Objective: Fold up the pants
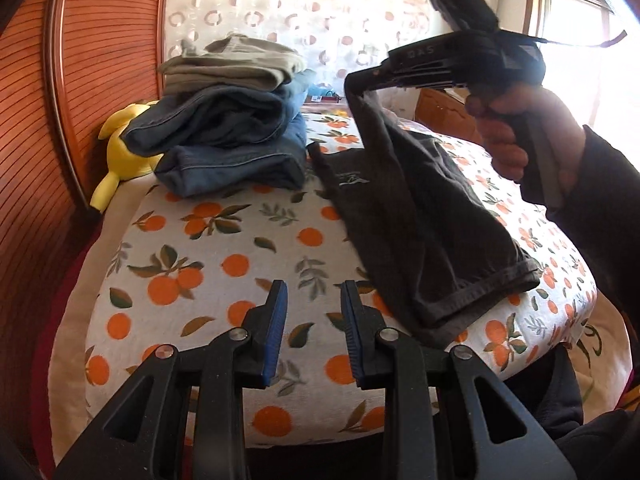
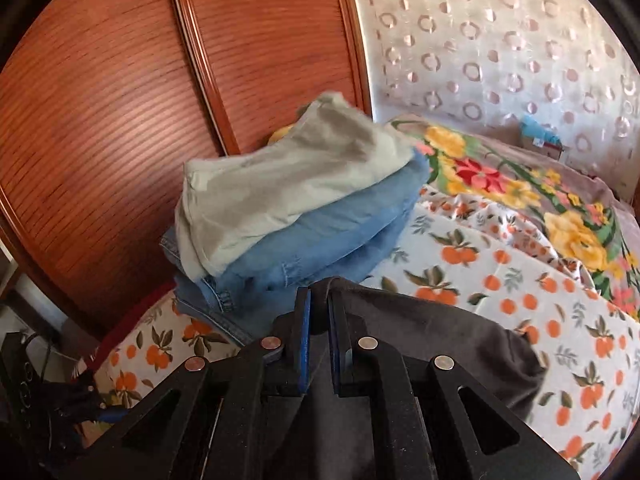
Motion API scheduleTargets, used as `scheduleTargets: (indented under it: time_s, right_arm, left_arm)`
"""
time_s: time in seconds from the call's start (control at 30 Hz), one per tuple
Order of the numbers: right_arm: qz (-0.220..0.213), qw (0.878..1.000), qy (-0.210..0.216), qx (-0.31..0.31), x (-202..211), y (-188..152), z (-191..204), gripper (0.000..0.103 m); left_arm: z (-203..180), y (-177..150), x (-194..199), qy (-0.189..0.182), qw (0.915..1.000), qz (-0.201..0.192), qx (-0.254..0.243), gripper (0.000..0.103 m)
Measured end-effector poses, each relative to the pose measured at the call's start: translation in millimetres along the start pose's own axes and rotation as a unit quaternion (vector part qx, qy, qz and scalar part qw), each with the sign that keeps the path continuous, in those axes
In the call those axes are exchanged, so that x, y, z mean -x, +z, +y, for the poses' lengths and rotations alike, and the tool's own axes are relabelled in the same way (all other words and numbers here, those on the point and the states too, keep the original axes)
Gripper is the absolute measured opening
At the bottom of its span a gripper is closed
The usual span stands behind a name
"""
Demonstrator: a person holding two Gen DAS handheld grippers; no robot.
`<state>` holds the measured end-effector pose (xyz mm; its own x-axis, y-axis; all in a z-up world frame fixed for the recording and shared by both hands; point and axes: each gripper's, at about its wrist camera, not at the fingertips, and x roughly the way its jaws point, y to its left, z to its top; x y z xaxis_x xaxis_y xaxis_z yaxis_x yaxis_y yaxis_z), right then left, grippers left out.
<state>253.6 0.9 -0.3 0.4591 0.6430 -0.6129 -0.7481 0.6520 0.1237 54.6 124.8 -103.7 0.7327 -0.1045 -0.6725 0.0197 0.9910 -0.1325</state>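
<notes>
Dark grey pants (image 1: 420,216) lie partly on the orange-print bed (image 1: 208,248), one end lifted. My right gripper (image 1: 354,80) is shut on that lifted end and holds it above the bed. In the right wrist view the pants (image 2: 432,328) drape from between the closed jaws of the right gripper (image 2: 319,300). My left gripper (image 1: 314,292) is open and empty, low over the bed, just left of the pants' hem (image 1: 480,292).
A stack of folded pants, beige on top (image 1: 232,62) and blue jeans below (image 1: 224,136), sits at the back left of the bed. A yellow plush toy (image 1: 120,152) lies beside it. A wooden wardrobe (image 1: 92,60) stands left. A floral blanket (image 2: 520,200) lies further back.
</notes>
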Motion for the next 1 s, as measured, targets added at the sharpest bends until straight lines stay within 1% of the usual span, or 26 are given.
scheduleTargets:
  time_s: [0.07,0.13,0.27,0.37,0.47,0.57,0.7,0.77,0.83,0.9,1.0]
  right_arm:
    - [0.016,1.0,0.0,-0.005,-12,0,-5,0.018]
    - [0.022,1.0,-0.017,-0.004,-16,-2,-6,0.027]
    - [0.014,0.999,-0.039,0.002,-5,-8,-11,0.028]
    - [0.011,0.998,-0.057,0.0,10,-22,-14,0.029]
    - [0.009,0.997,-0.077,-0.008,30,-52,-19,0.029]
    - [0.013,0.996,-0.089,-0.02,49,-89,-23,0.029]
    - [0.026,0.993,-0.107,-0.031,65,-136,-25,0.029]
    - [0.027,0.992,-0.115,-0.038,71,-153,-27,0.029]
    - [0.026,0.991,-0.124,-0.042,76,-165,-29,0.029]
    - [0.02,0.991,-0.124,-0.044,81,-175,-28,0.029]
    - [0.02,0.991,-0.132,-0.031,81,-182,-25,0.029]
  left_arm:
    - [1,-1,-2,0.0,1.0,0.003,0.001,0.029]
    - [-1,-2,-4,-0.002,1.0,0.005,-0.001,0.029]
    - [-6,1,-12,-0.008,0.9999,0.009,-0.005,0.029]
    - [-13,3,-16,-0.016,0.9998,0.01,-0.009,0.029]
    - [-20,5,-17,-0.023,0.9996,0.01,-0.015,0.029]
    - [-31,6,-20,-0.03,0.9993,0.009,-0.023,0.029]
    - [-41,9,-25,-0.034,0.9989,0.012,-0.029,0.029]
    - [-45,9,-26,-0.04,0.9987,0.013,-0.03,0.029]
    - [-50,9,-28,-0.045,0.9983,0.015,-0.032,0.029]
    - [-55,9,-30,-0.05,0.998,0.016,-0.036,0.029]
    - [-62,8,-36,-0.062,0.9971,0.021,-0.039,0.029]
